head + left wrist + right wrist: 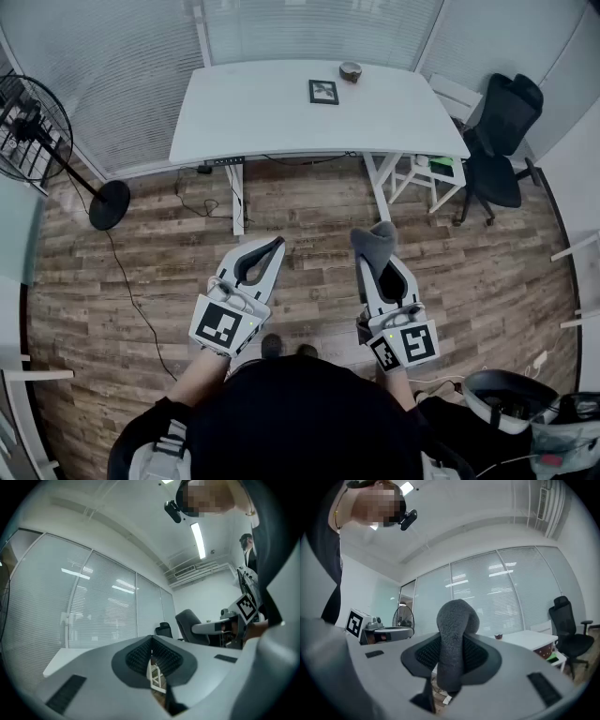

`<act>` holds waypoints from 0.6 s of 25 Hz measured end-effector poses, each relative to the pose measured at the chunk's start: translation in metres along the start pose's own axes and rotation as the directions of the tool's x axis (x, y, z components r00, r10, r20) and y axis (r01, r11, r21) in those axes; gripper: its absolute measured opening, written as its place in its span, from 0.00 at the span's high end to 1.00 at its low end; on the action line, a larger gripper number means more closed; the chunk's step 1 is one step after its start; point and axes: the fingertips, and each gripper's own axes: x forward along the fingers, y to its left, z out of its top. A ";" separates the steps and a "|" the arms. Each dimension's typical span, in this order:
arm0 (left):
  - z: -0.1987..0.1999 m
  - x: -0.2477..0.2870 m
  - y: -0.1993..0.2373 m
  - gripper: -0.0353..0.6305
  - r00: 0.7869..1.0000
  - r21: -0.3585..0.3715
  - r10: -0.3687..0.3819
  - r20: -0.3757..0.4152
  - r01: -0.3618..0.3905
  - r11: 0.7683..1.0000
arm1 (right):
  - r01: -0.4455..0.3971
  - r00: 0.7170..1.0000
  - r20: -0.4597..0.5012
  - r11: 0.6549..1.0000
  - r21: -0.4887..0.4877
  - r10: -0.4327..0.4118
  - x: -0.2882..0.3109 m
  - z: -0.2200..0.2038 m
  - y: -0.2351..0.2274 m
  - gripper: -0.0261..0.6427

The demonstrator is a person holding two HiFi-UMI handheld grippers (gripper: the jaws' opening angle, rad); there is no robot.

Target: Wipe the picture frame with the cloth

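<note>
With cloth [373, 240] pinched in right gripper [376, 262] and left gripper [275, 247] pressed together empty, picture frame [323, 91] on far table [253, 112] should be approached squarely.

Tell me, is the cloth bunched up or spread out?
Bunched: the grey cloth is a folded lump pinched in the right gripper, bulging past its tips.

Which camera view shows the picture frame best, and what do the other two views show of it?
The head view: the picture frame lies flat on the white table, seen whole from above. Both gripper views show only part of that table, far off; the frame cannot be made out there.
</note>
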 end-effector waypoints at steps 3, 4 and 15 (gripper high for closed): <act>0.003 -0.001 0.001 0.93 1.000 0.003 0.001 0.017 -0.001 1.000 | 0.003 1.000 0.005 1.000 -0.004 -0.003 0.001 0.003 0.001 0.79; 0.001 -0.002 0.002 0.93 1.000 0.001 0.003 0.011 -0.003 1.000 | 0.004 1.000 0.007 1.000 -0.007 -0.004 0.001 0.004 0.001 0.79; -0.001 -0.004 0.014 0.93 1.000 -0.008 0.002 0.001 -0.002 1.000 | 0.011 1.000 0.002 1.000 -0.008 -0.011 0.010 0.003 0.007 0.79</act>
